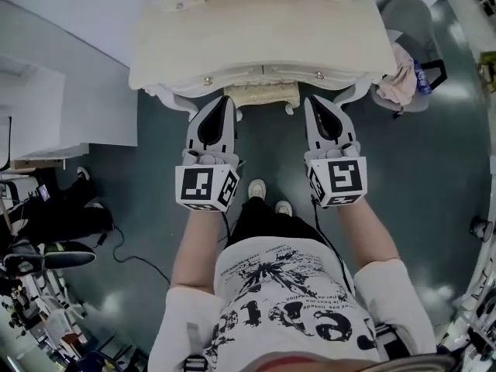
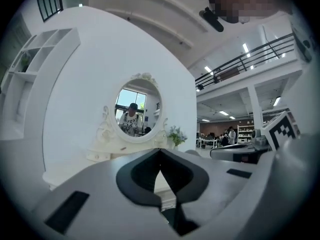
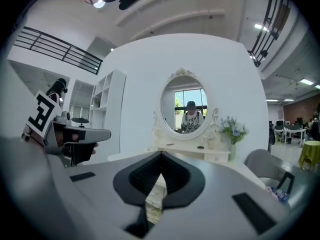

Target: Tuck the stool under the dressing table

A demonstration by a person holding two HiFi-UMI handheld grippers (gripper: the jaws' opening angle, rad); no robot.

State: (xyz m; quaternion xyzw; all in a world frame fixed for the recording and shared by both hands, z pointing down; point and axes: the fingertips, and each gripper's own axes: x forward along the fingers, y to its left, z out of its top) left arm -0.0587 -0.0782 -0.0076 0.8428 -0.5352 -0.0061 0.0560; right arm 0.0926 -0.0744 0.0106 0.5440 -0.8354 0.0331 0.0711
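The cream dressing table (image 1: pixel 263 37) stands in front of me, with its oval mirror (image 2: pixel 137 109) (image 3: pixel 187 106) showing in both gripper views. The cream stool (image 1: pixel 262 94) sits in the knee gap with most of its seat hidden under the tabletop, and a strip of it shows through the right jaws (image 3: pixel 154 194). My left gripper (image 1: pixel 225 101) is at the stool's left edge and my right gripper (image 1: pixel 310 101) at its right edge. Both point at the table, shut tip to tip, with nothing held. Whether they touch the stool I cannot tell.
A grey chair (image 1: pixel 407 22) draped with clothes and a bag stands right of the table. A white shelf unit (image 1: pixel 46 115) is at the left. A cable (image 1: pixel 136 258) runs over the dark floor. My shoes (image 1: pixel 256 188) are just behind the grippers.
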